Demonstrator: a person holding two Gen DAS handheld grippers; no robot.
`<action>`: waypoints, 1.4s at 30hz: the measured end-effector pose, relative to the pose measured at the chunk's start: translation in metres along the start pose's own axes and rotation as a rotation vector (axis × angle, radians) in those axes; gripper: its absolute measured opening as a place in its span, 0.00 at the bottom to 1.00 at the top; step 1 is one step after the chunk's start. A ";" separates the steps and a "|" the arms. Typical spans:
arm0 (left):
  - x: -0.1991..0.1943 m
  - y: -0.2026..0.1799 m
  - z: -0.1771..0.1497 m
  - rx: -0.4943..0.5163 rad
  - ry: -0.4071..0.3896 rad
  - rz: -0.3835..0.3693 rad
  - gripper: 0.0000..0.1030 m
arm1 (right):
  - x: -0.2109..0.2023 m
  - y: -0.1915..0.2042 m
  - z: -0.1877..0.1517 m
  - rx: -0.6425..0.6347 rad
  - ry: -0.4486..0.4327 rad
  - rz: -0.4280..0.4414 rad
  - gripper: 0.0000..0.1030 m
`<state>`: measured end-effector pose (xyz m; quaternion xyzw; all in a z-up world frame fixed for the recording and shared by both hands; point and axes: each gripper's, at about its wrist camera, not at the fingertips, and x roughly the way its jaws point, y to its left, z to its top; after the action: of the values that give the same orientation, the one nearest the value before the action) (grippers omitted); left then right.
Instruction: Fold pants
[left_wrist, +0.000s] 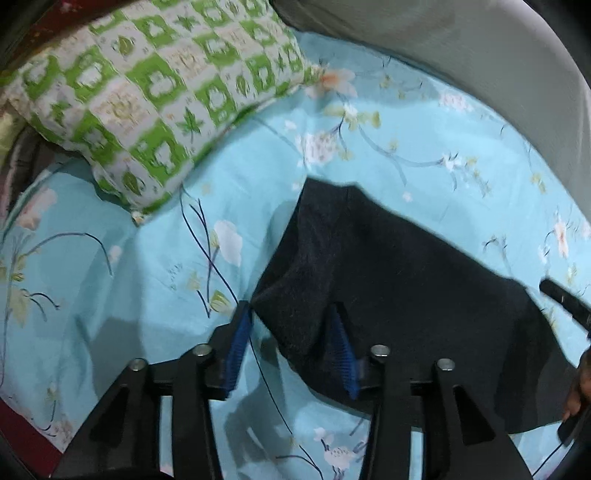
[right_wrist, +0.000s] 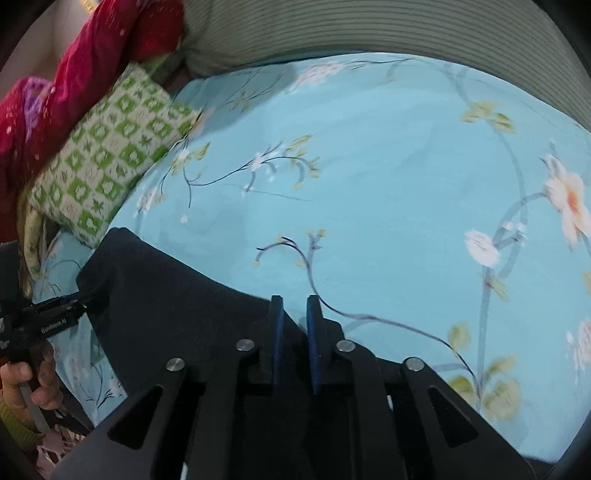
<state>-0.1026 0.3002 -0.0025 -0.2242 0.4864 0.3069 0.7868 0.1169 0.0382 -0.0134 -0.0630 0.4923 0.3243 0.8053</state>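
Dark navy pants (left_wrist: 388, 266), floral turquoise sheet (right_wrist: 388, 147)

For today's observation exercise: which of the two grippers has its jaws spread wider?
The left gripper: its blue pads stand far apart around the dark pants; the right gripper's nearly meet.

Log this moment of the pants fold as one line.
step: mid-fold | left gripper: open around pants edge | right gripper: narrow gap at pants edge, grip unclear | surface: floral bedsheet
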 end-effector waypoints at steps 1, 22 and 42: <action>-0.005 -0.001 0.003 -0.001 -0.010 -0.006 0.52 | -0.007 -0.004 -0.003 0.016 -0.007 -0.004 0.25; -0.037 -0.184 -0.013 0.436 0.040 -0.303 0.59 | -0.131 -0.088 -0.142 0.384 -0.150 -0.122 0.47; -0.038 -0.372 -0.086 0.866 0.235 -0.516 0.67 | -0.205 -0.179 -0.256 0.734 -0.221 -0.223 0.57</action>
<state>0.0915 -0.0307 0.0149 -0.0235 0.5827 -0.1541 0.7976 -0.0338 -0.3042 -0.0116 0.2113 0.4760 0.0424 0.8526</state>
